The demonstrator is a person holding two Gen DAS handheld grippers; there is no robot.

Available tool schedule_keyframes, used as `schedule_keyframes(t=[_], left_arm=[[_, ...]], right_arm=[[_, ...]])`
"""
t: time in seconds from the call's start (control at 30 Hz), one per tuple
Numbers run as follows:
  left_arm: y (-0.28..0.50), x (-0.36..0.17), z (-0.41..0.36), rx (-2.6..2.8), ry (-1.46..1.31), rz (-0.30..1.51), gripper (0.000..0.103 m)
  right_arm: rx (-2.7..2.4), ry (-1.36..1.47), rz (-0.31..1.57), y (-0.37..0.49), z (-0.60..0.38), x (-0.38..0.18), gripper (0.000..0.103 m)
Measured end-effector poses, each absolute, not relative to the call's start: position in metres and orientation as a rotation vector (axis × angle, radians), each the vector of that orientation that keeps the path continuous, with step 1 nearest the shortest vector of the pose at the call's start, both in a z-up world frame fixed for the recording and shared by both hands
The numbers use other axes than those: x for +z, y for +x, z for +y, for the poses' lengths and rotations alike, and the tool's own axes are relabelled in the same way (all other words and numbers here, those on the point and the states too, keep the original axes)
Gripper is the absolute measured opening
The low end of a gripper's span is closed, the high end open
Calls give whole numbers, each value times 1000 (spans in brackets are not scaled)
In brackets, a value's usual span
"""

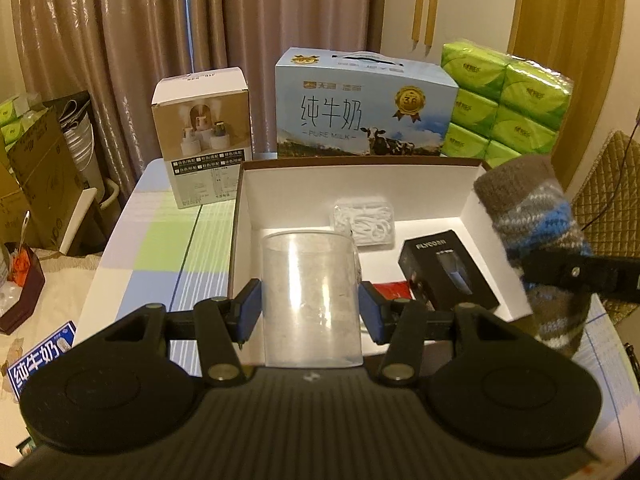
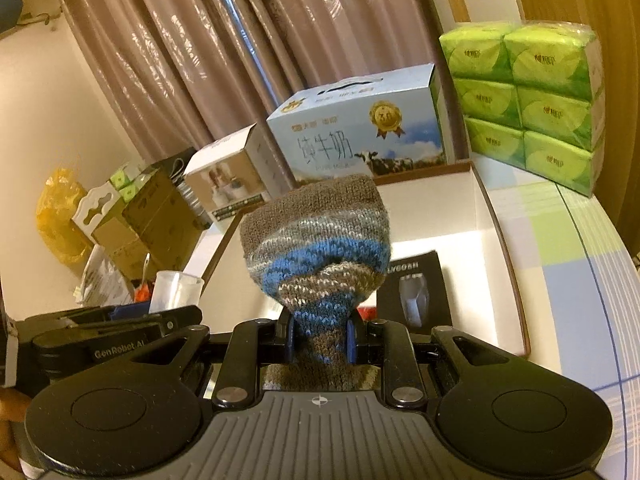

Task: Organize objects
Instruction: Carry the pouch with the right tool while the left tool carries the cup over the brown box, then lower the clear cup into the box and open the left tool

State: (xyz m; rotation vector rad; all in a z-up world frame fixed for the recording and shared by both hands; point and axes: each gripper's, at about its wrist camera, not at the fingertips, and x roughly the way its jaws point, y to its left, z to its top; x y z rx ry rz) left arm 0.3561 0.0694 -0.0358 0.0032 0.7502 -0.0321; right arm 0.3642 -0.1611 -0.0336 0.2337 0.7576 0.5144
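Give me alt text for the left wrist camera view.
The left gripper clamps a clear plastic cup above a white open box holding a black carton and a packet of white loops. At right, the right gripper holds a striped knit sock.

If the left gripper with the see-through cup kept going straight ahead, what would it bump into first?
Probably the white box: the left gripper, clamped on the cup, points down into it, toward the packet inside. Depth is hard to judge.

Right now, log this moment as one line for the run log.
left gripper: shut on clear cup | right gripper: shut on knit sock | both above white box
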Motion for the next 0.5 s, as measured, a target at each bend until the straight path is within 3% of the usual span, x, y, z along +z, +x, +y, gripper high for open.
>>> schedule_keyframes(t=[0.5], left_arm=[[404, -62, 78, -24, 46, 820, 47]], right_arm=[[472, 219, 791, 404, -149, -49, 20]])
